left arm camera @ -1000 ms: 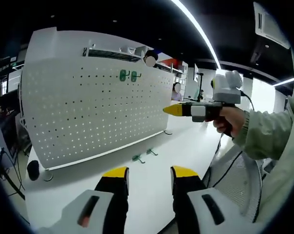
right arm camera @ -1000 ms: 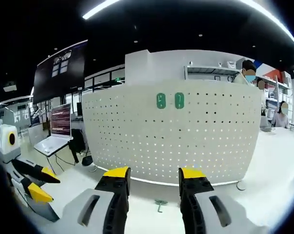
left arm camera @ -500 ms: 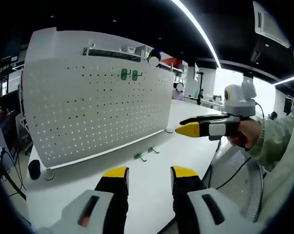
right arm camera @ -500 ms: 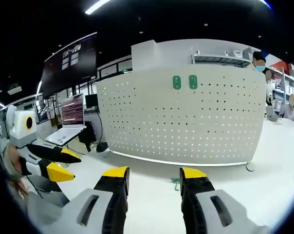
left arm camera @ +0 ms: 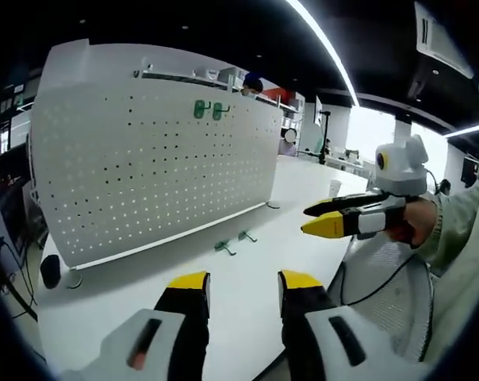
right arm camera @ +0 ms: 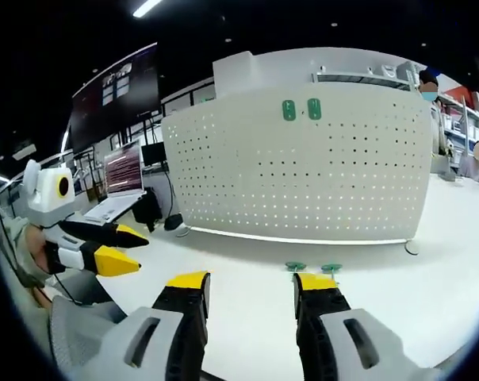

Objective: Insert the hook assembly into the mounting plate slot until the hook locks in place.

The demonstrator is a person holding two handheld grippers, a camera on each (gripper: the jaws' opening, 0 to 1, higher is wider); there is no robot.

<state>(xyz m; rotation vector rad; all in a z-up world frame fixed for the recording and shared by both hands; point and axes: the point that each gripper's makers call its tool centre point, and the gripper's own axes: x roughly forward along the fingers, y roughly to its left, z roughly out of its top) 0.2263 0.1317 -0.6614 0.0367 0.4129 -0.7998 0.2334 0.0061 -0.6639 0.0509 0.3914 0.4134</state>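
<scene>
Standing upright on the white tabletop (left arm camera: 247, 294), the white perforated pegboard mounting plate (left arm camera: 144, 175) took the upper left of the left gripper view and the centre of the right gripper view (right arm camera: 303, 175). Two green hooks already hung side by side near its top edge (left arm camera: 207, 109) (right arm camera: 300, 109). Two more loose green hook assemblies lay on the table just in front of the plate's base, centre of frame in the left gripper view (left arm camera: 233, 242), and just above the right-hand jaw tip in the right gripper view (right arm camera: 311, 268); neither was touched by a gripper. Left gripper (left arm camera: 241, 282) sat at bottom centre of its own view, yellow-tipped black jaws parted, nothing between them; it also appeared at left of the right gripper view (right arm camera: 124, 248), jaws slightly apart. Right gripper (right arm camera: 250, 283) was likewise spread and empty at bottom centre of its view; it was held by a hand (left arm camera: 418, 226) in a pale sleeve at the right of the left gripper view (left arm camera: 319, 218), tips a little apart. A laptop with a lit screen (right arm camera: 122, 171) sat at left, behind the plate.
</scene>
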